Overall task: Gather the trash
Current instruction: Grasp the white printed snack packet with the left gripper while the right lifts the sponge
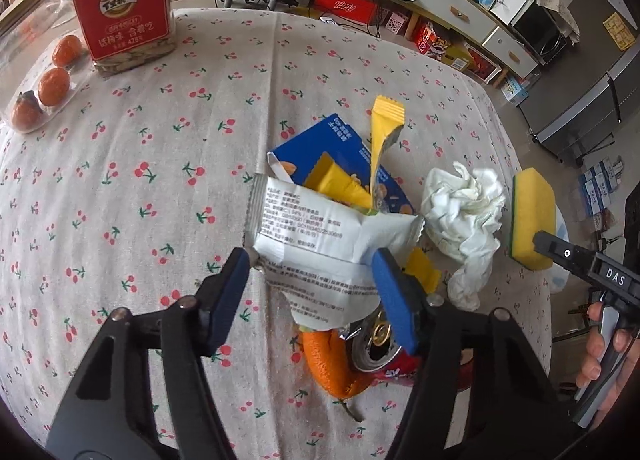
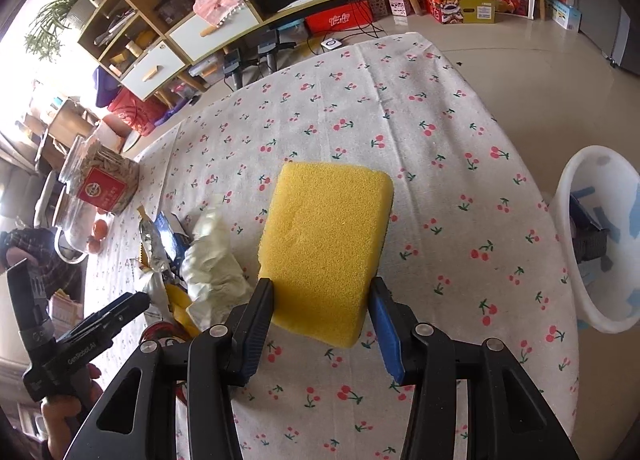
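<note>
A rectangular yellow foam sponge (image 2: 326,248) is clamped at its near end between the narrowed jaws of the right gripper (image 2: 322,316), above the cherry-print tablecloth (image 2: 420,131). The left gripper (image 1: 312,280) is seen half open astride a white printed foil wrapper (image 1: 320,227); whether its pads press cannot be told. A crumpled white tissue (image 1: 464,211) lies at three o'clock of it, a white plastic bin (image 2: 576,260) at the sponge's three o'clock.

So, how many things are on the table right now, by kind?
Wrappers and packets: 4 (white, blue, two yellow)
Tissue wad: 1
Can: 1
Orange peel: 1
Oranges: 3
Seed jar: 1
Total: 11
</note>
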Available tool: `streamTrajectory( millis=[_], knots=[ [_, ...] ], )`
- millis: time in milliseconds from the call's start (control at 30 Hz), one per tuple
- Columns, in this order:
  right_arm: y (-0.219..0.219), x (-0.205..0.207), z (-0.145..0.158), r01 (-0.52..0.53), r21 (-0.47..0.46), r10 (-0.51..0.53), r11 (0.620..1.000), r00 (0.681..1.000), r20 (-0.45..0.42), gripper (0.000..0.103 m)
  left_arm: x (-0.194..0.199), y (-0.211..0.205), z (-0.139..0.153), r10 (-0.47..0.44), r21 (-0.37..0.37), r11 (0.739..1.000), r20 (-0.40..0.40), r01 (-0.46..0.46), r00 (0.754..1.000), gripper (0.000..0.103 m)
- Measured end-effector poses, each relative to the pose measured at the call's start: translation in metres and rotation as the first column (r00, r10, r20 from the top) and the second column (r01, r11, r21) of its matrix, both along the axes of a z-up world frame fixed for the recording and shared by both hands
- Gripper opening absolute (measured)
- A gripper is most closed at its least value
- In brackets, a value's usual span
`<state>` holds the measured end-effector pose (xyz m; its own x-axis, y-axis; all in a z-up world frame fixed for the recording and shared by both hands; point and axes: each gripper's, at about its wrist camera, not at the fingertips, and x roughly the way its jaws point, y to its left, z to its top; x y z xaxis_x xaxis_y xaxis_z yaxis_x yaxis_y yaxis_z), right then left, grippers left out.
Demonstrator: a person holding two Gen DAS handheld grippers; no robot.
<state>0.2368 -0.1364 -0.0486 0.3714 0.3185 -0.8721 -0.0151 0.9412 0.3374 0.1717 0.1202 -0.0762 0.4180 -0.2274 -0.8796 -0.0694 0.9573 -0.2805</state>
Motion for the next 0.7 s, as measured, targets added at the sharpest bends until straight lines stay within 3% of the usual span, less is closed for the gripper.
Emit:
streamTrajectory(
  millis=[133,233,300,367,467,700],
  knots=[
    [-0.011,-0.007,0.0,0.011,-0.005,-0.011,1.0,1.0,-0.001,0.049,-0.003,0.0,-0.004,-0.002,-0.001,1.0,0.005,0.002,1.0,0.061],
    [-0.018,-0.011,-0.001,0.019,-0.003,-0.019,1.0,1.0,-0.006,0.049,-0.004,-0.005,-0.01,-0.018,0.005,1.0,-0.017,0.018,1.0,0.042],
    [-0.021,-0.012,-0.002,0.023,-0.004,-0.023,1.0,1.0,-0.008,0.049,-0.008,-0.009,-0.01,-0.023,0.02,1.0,-0.008,0.023,1.0,0.037],
    [-0.022,-0.014,-0.002,0.022,-0.008,-0.022,1.0,1.0,-0.009,0.049,-0.009,-0.012,-0.007,-0.036,0.026,0.999,-0.007,0.036,0.999,0.022],
    [-0.026,-0.018,0.0,0.017,-0.01,-0.017,1.0,1.0,-0.004,0.049,-0.013,-0.011,0.002,-0.029,0.02,0.999,0.016,0.028,0.999,0.011],
    [-0.043,-0.03,0.018,0.017,-0.015,-0.017,1.0,0.999,0.047,0.049,-0.021,-0.007,0.033,0.005,0.041,0.999,0.122,-0.01,0.992,0.005]
  ],
)
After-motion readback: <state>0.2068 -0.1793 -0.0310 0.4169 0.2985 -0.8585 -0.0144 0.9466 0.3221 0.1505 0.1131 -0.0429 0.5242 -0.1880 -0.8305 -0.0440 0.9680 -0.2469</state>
